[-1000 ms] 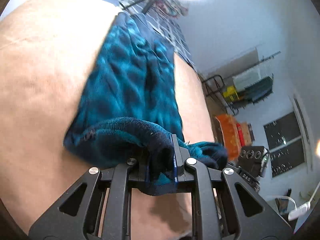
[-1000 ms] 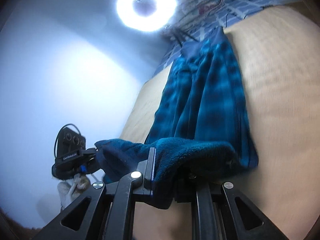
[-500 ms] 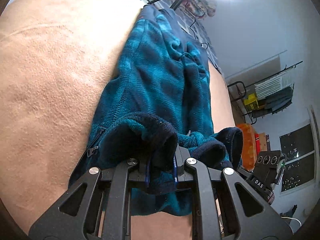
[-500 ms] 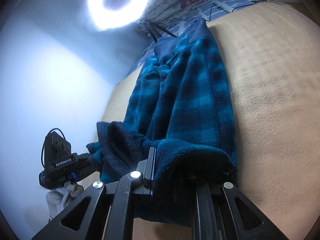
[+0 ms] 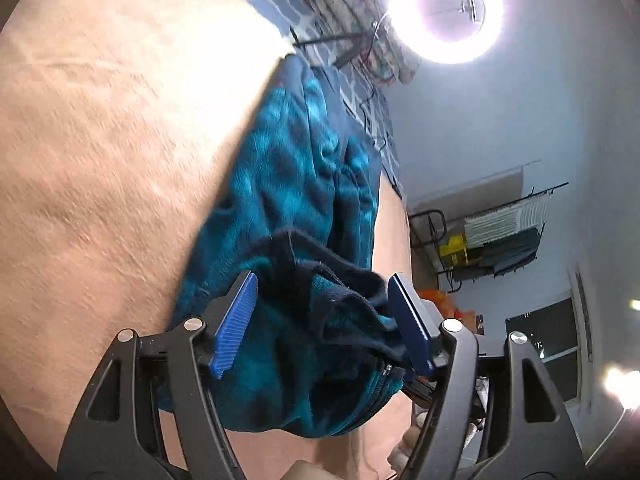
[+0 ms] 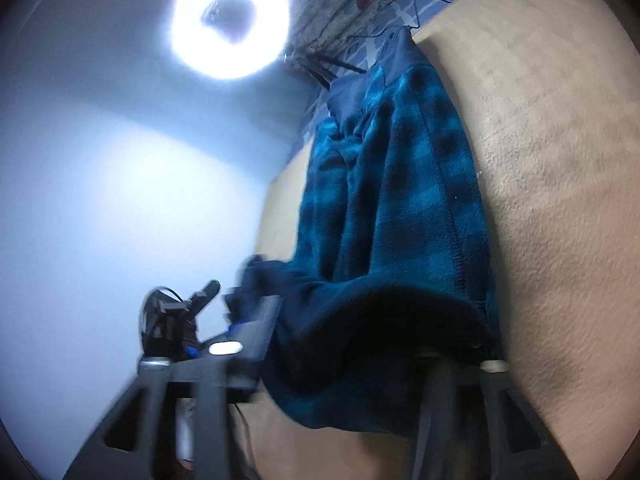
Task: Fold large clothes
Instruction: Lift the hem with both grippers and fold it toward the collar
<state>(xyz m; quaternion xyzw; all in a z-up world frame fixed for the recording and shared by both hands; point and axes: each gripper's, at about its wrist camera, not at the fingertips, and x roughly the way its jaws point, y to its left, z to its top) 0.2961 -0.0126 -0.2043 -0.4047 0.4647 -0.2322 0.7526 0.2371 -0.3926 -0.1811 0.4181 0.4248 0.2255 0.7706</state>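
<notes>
A teal and navy plaid fleece jacket lies lengthwise on the tan bed cover. Its near hem is folded back toward me. My left gripper is opening, its blue pads wide apart. The dark hem fold lies loose between them, and neither pad presses on it. In the right wrist view the same fleece jacket drapes over my right gripper, which is also opening. It hides that gripper's right finger. The left gripper shows there at the jacket's left corner.
A bright ring light on a tripod stands past the jacket's far end, by a patterned blanket and a blue grid sheet. A drying rack and a window lie to the right. The tan cover spreads beside the jacket.
Both grippers went from shut on the jacket's hem to wide apart. They sank toward the bed, and the hem now lies slack on the jacket.
</notes>
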